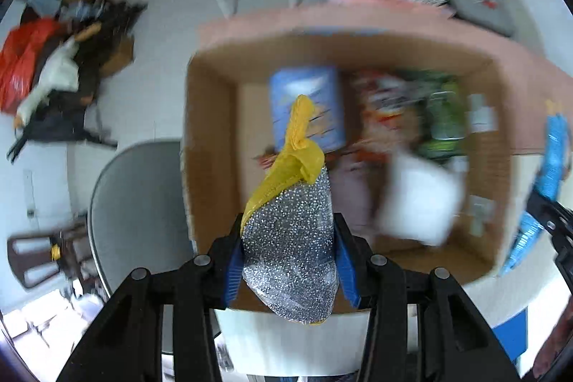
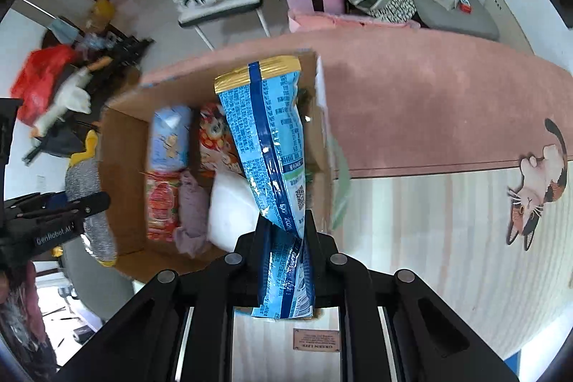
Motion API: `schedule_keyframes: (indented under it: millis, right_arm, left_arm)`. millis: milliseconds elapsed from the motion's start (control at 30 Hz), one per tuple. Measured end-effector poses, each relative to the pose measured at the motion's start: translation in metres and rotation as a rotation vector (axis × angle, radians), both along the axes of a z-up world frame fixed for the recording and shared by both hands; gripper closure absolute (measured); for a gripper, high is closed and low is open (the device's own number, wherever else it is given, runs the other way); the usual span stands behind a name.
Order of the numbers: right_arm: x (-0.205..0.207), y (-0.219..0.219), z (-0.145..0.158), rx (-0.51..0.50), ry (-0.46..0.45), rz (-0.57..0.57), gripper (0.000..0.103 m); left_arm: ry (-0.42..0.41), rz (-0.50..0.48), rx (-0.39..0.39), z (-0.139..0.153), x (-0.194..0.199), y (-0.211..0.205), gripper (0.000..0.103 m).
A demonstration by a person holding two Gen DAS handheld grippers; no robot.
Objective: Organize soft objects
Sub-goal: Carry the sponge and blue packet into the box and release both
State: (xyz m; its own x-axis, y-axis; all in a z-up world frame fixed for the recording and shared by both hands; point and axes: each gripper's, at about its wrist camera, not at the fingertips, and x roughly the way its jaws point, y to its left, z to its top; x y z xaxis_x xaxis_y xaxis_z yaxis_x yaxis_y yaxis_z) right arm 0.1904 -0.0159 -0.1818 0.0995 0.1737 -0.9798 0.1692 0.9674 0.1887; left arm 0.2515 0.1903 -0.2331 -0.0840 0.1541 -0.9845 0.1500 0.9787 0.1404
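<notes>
Clamped, both pairs of fingers: left gripper [image 1: 290,260] pinching a glittery silver pouch [image 1: 292,249] with a knotted yellow top, blue pads [image 1: 233,265] pressed into its sides; right gripper [image 2: 284,238] squeezed on the lower part of a blue snack bag [image 2: 266,145], creasing it there. Both loads held above the cardboard box [image 1: 211,117], pouch over the near-left part, bag toward the right wall. Already lying inside: a pale blue pack [image 2: 168,138], red-orange packs [image 2: 161,203], a mauve cloth [image 2: 193,213], a white pad [image 2: 229,210]. Judged as the drop-in step of sorting, two items carried at once, neither yet released. Next move likely calls for lowering each load toward a free patch of box floor, then parting the fingers; bare cardboard visible at the near-left, just under the pouch. Bag long and floppy, so probably best laid flat along the right side, not stood up. Left view blurred, exact height above the contents unclear.
</notes>
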Motion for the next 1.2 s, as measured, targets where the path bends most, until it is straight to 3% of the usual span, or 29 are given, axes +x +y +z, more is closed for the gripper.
schedule_keyframes:
  millis: [167, 300, 367, 400, 433, 500, 767, 833, 900, 1200]
  right_arm:
    - [0.011, 0.013, -0.045, -0.073, 0.060, 0.022, 0.087]
    - [0.015, 0.017, -0.072, -0.137, 0.124, 0.025, 0.085]
    - [0.014, 0.018, -0.080, -0.125, 0.152, 0.020, 0.080]
    - [0.013, 0.019, -0.081, -0.120, 0.154, 0.019, 0.071]
    - [0.011, 0.020, -0.080, -0.125, 0.150, 0.027, 0.054]
    - [0.008, 0.022, -0.075, -0.125, 0.137, 0.040, 0.036]
    - [0.000, 0.028, -0.061, -0.121, 0.127, 0.044, 0.024]
    - [-0.003, 0.031, -0.059, -0.117, 0.124, 0.048, 0.008]
    - [-0.007, 0.034, -0.058, -0.112, 0.118, 0.055, 0.000]
    - [-0.030, 0.046, -0.040, -0.165, 0.060, 0.084, 0.000]
  left_arm:
    - [0.090, 0.035, 0.054, -0.056, 0.008, 0.025, 0.061]
    - [0.159, 0.055, 0.050, -0.080, -0.001, 0.030, 0.057]
    - [0.173, 0.083, 0.009, -0.087, -0.001, 0.034, 0.053]
    - [0.174, 0.093, -0.004, -0.087, 0.000, 0.036, 0.051]
    - [0.170, 0.097, -0.022, -0.086, 0.000, 0.038, 0.041]
    - [0.146, 0.104, -0.039, -0.082, 0.000, 0.044, 0.034]
    - [0.061, 0.128, -0.087, -0.050, -0.012, 0.058, 0.007]
    - [0.041, 0.126, -0.095, -0.042, -0.017, 0.059, 0.004]
    - [0.017, 0.125, -0.111, -0.032, -0.026, 0.054, 0.004]
    - [-0.116, 0.085, -0.103, 0.013, -0.061, 0.021, 0.004]
